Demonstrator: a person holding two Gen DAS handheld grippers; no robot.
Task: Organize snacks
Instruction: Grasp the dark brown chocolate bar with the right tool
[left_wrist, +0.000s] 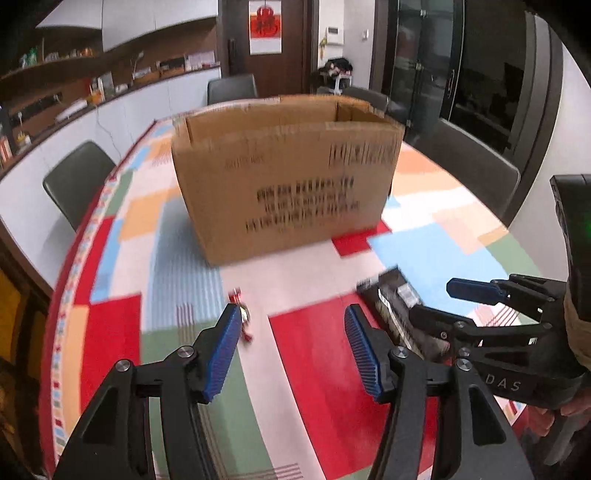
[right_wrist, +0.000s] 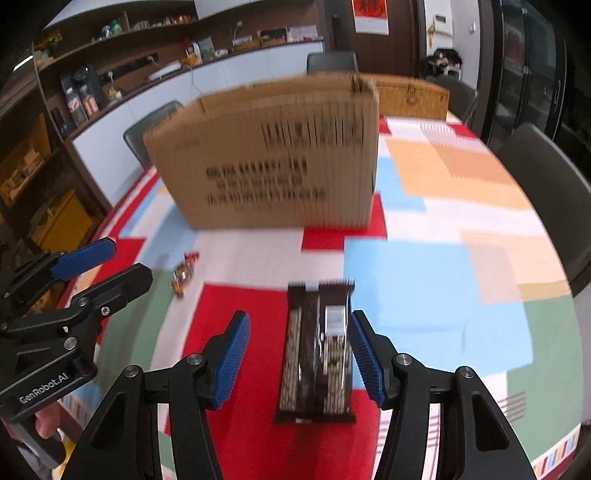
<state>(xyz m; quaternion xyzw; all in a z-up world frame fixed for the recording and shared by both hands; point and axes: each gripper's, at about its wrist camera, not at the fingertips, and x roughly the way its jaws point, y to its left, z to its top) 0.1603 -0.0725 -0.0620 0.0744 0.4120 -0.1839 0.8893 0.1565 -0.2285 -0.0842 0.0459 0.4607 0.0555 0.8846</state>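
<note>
An open cardboard box (left_wrist: 288, 177) stands on the table ahead; it also shows in the right wrist view (right_wrist: 269, 162). A dark brown snack packet (right_wrist: 317, 354) lies flat on the cloth between the fingers of my open right gripper (right_wrist: 299, 354), close to the right finger. The packet shows in the left wrist view (left_wrist: 395, 306), partly hidden by my right gripper (left_wrist: 439, 302). My left gripper (left_wrist: 291, 347) is open and empty above the cloth. A small red and gold wrapped snack (left_wrist: 242, 314) lies by its left fingertip; it shows in the right wrist view (right_wrist: 184, 273) too.
The table wears a patchwork cloth (left_wrist: 424, 251) of red, blue, orange and green. Grey chairs (left_wrist: 74, 181) stand around it. A woven basket (right_wrist: 410, 96) sits behind the box. A counter with shelves (right_wrist: 184, 70) runs along the left wall.
</note>
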